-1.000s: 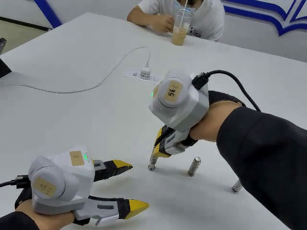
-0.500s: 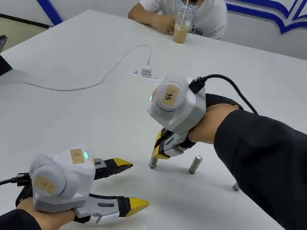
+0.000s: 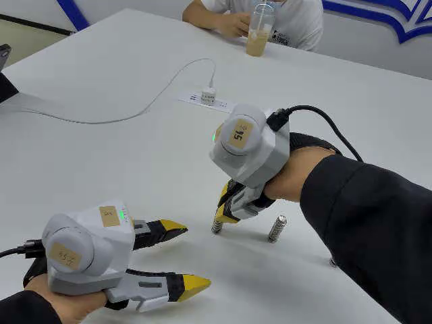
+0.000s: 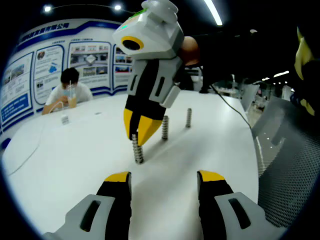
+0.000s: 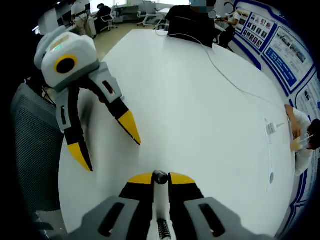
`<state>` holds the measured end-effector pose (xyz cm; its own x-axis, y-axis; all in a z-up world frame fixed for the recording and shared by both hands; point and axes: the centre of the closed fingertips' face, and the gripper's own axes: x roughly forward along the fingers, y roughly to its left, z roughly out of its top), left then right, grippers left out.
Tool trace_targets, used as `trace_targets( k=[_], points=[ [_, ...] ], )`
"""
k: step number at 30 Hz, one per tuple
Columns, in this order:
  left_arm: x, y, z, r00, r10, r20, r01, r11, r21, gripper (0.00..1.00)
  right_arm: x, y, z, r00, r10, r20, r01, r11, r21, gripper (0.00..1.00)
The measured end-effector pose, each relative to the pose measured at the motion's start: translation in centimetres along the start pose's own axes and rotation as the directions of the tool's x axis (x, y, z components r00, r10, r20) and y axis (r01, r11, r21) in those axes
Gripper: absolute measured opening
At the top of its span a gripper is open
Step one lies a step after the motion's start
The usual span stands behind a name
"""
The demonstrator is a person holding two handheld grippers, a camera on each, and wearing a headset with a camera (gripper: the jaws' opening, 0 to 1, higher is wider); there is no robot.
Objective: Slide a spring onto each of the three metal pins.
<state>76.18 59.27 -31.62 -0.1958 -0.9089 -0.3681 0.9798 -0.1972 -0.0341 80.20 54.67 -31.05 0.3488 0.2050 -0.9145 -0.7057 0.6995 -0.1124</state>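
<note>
Three upright metal pins stand in a row on the white table [image 3: 115, 155], each wrapped by a spring. My right gripper [image 3: 221, 217] points down at the leftmost spring [image 3: 217, 227] and is shut on its top; the pin's round head [image 5: 160, 176] shows between the jaws. The middle spring [image 3: 277, 228] stands free, and my sleeve covers most of the third spring [image 3: 333, 262]. My left gripper [image 3: 187, 255] hovers open near the front left, its jaws [image 4: 165, 176] aimed at the row of springs [image 4: 137, 150] and holding nothing.
A white cable runs across the table to a small charger plug [image 3: 208, 96]. At the far edge a seated person holds a plastic cup with a drink [image 3: 259, 30]. A dark object [image 3: 5, 84] lies at the left edge.
The head view has shifted slightly. Both grippers keep their places; the right one stays shut at the leftmost pin.
</note>
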Motion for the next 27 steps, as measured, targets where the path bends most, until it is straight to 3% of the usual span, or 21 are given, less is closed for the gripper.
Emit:
trace_targets(
  k=[10, 27],
  points=[
    [0.1, 0.0, 0.0, 1.0000, 0.001, -0.004, -0.001, 1.000, -0.001, 0.54, 0.1, -0.1, -0.2, 0.9999, 0.001, 0.016, -0.001, 1.000, 0.013, 0.15],
    [0.1, 0.3, 0.3, 1.0000, 0.002, -0.003, -0.002, 1.000, 0.004, 0.54, -1.5, -0.4, -1.5, 0.9979, -0.020, 0.062, 0.015, 0.997, 0.076, 0.23]
  ],
)
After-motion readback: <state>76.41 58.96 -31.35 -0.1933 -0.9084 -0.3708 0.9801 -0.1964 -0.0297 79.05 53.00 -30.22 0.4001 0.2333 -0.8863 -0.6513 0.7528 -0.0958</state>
